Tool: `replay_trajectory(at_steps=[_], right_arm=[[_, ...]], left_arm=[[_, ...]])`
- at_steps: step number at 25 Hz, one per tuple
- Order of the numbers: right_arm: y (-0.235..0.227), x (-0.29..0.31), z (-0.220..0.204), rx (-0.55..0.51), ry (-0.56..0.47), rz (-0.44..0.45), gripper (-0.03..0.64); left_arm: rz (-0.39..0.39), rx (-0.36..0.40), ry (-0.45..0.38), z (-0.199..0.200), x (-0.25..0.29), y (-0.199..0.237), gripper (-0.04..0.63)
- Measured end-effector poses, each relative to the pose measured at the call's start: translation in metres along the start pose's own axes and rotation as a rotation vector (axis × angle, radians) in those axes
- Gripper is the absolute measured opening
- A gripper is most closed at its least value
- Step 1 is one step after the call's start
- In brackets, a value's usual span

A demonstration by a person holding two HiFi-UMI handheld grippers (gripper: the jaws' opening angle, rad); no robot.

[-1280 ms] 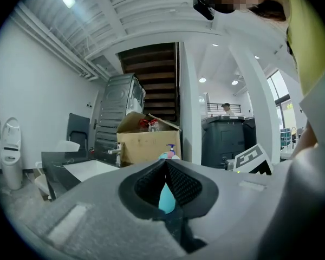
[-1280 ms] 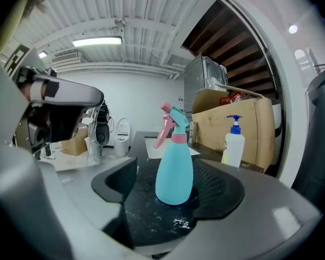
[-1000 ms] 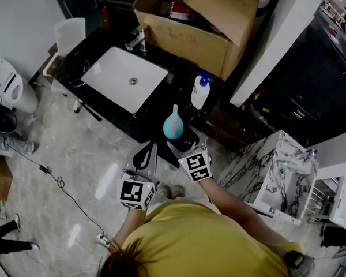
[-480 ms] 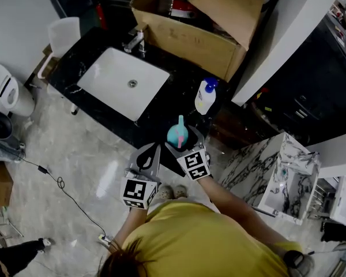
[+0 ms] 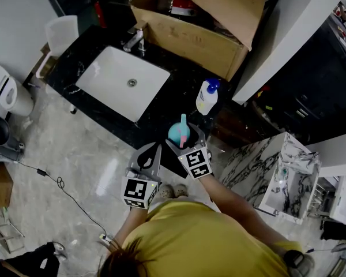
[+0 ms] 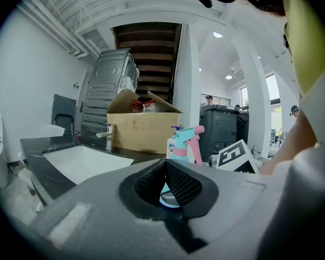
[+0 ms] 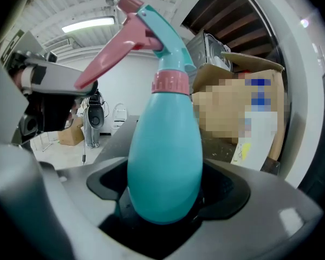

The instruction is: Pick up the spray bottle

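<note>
While its jaws have just been closing slightly, the right gripper (image 7: 168, 191) stands nearly full wide around the teal spray bottle (image 7: 163, 145) (pink trigger and collar), with no squeeze visible. That bottle stands upright at the front edge of the black countertop (image 5: 161, 108), between the white sink (image 5: 124, 81) and a pump bottle (image 5: 206, 97). On the left gripper (image 6: 166, 169) the tips meet, holding nothing

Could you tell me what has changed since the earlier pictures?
The right gripper advanced until the spray bottle stands between its jaws, which have just been closing slightly; no firm grip shows. The shut left gripper came forward too. The soap bottle and box stayed put.
</note>
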State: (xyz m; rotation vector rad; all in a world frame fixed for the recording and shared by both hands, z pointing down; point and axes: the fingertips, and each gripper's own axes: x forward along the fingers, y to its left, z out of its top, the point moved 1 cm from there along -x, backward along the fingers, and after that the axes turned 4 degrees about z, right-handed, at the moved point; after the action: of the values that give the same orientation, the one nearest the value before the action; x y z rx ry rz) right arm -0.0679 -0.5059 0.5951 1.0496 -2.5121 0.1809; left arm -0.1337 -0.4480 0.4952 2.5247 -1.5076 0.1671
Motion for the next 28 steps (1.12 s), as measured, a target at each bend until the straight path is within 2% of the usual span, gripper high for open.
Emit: replay_trajectory(at_steps=[13,21,28], right_arm=[[-0.013,-0.059,0.082,-0.022,-0.140,-0.117,0.389],[-0.028,-0.106,0.100,0.027,-0.176,-0.241,0.388],[-0.035,-0.144,0.105,0.045,-0.201,-0.332,0.390]], left_arm=[[0.043,0.007,-0.042,0.015,-0.007,0.003,0.004],[0.059,0.014,-0.084,0.037,-0.014,-0.002,0.003],[0.091,0.054,-0.137,0.061,-0.023,-0.009,0.003]])
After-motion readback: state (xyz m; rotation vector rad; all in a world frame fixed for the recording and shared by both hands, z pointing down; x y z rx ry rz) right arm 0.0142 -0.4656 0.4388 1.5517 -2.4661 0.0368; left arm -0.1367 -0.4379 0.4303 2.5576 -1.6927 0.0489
